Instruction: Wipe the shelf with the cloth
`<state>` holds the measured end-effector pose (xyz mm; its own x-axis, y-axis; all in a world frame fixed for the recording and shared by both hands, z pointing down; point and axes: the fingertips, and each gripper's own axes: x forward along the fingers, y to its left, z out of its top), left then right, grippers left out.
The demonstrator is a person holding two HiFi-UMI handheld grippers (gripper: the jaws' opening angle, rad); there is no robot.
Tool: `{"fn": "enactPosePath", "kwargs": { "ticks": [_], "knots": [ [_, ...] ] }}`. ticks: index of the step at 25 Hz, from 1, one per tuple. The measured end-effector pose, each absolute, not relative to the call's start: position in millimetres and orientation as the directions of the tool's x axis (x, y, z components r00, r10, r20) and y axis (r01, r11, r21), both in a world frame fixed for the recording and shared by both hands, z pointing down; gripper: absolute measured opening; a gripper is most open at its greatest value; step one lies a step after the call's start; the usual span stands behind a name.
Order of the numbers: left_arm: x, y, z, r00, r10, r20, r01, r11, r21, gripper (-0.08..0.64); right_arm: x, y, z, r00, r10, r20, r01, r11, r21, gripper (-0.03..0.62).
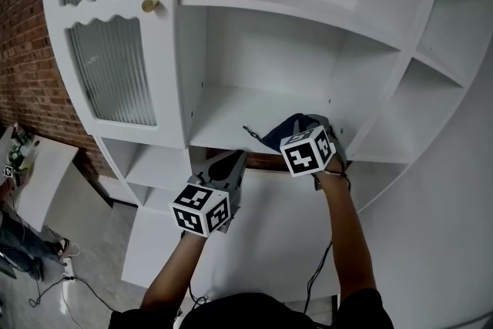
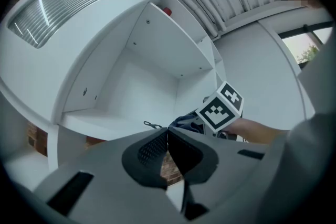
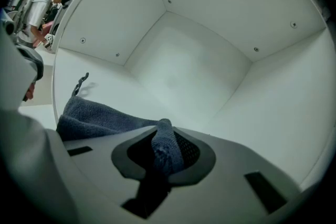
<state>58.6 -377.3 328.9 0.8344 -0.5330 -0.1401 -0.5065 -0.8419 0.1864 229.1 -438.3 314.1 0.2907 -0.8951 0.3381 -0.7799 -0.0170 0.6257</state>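
Presently the right claw (image 3: 164, 139) is clamped on a raised fold of the dark blue cloth (image 3: 100, 115). The pinched ridge stands between its jaws. The rest of the cloth trails away to that claw's left, its long axis running roughly along the front edge of the shelf (image 1: 223, 115). It ends in a small hanging loop at the far left. The cloth rests on the white shelf board, toward the front and right of the bay, and bare board lies beyond it to the back and to the left. The left claw (image 2: 168, 132) has its jaws together with nothing between them. It is held below and in front of the shelf edge, left of the right claw and apart from the cloth. Judgement: the right hand alone carries the wiping, and a sweep leftward or toward the back wall would drag the trailing cloth across uncovered board.
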Motion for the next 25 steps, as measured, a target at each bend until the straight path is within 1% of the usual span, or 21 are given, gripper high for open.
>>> {"fn": "enactPosePath", "kwargs": {
  "ticks": [9,19,25],
  "knots": [
    [74.6,-371.1,326.5,0.852,-0.504,-0.144,-0.477,-0.859,0.185,0.015,251.6,-425.8,314.0,0.332,-0.881,0.336,-0.774,-0.051,0.632,0.066],
    [74.7,-371.1,326.0,0.852,-0.504,-0.143,-0.477,-0.860,0.183,0.015,252.4,-424.7,314.2,0.337,-0.878,0.338,-0.772,-0.052,0.634,0.066],
    [67.7,-372.8,326.7,0.845,-0.515,-0.141,-0.490,-0.853,0.180,0.015,247.2,-427.9,314.1,0.342,-0.881,0.328,-0.741,-0.037,0.671,0.066]
  ]
}}
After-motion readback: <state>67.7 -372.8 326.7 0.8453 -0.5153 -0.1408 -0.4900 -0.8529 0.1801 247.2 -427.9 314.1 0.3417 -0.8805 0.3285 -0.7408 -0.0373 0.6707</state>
